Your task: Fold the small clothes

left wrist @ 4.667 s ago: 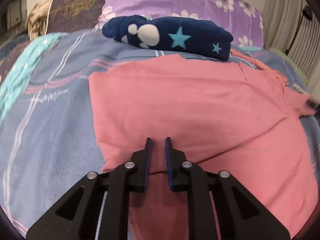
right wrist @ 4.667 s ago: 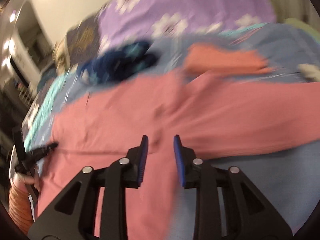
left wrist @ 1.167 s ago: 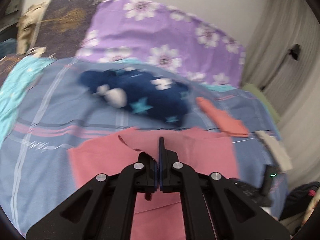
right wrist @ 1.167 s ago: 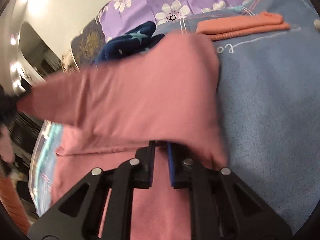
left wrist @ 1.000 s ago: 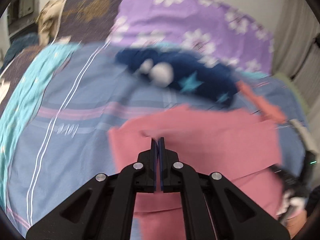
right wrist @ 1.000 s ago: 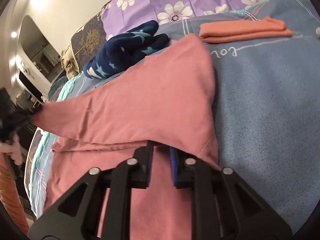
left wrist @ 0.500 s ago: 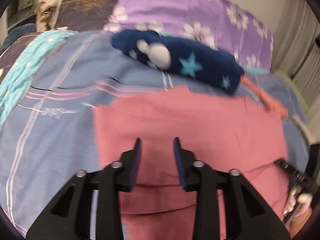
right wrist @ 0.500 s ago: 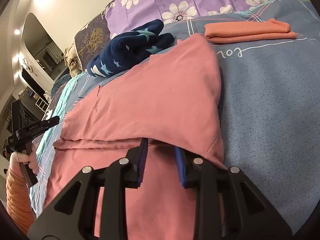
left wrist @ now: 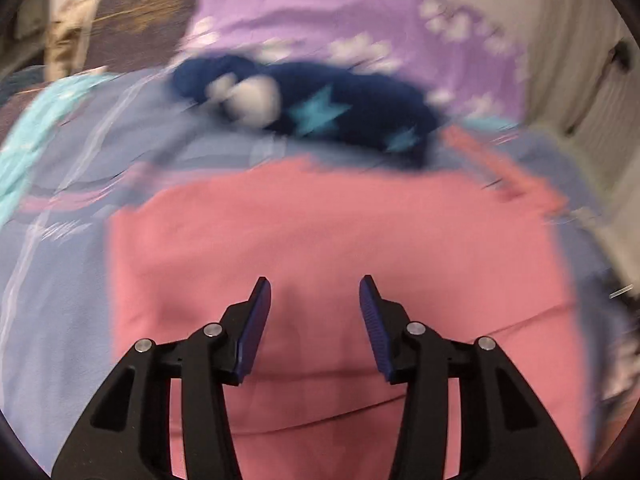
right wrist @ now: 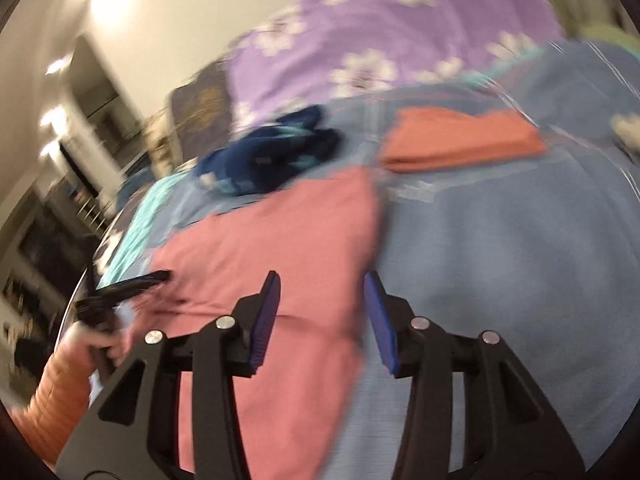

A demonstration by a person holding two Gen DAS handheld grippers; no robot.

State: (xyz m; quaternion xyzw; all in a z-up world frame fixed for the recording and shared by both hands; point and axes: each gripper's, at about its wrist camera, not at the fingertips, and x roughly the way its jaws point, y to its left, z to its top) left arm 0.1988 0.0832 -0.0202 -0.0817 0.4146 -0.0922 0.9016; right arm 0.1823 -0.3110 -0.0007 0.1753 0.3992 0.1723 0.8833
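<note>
- Over the bed, in the left wrist view, the left gripper [left wrist: 315,300] hangs level above the pink garment [left wrist: 332,240], its blue-padded fingers [left wrist: 256,328] spread wide with nothing between them.
- That garment lies flat on the blue bedspread [left wrist: 60,280], folded over itself, with a fold line crossing near the fingers. Its long axis seems to run left to right across this blurred view, its far edge toward the navy star-print cloth [left wrist: 320,116].
- From the right wrist view, the right gripper [right wrist: 322,292] is likewise released, jaws wide, poised above the garment's right edge [right wrist: 280,248].
- At the far left the left gripper [right wrist: 128,284] shows as a dark blur in the person's hand [right wrist: 96,336], just at the garment's left edge.
- A folded orange cloth [right wrist: 460,140] lies beyond, apart from the pink one, before the purple floral pillow [right wrist: 380,40].
</note>
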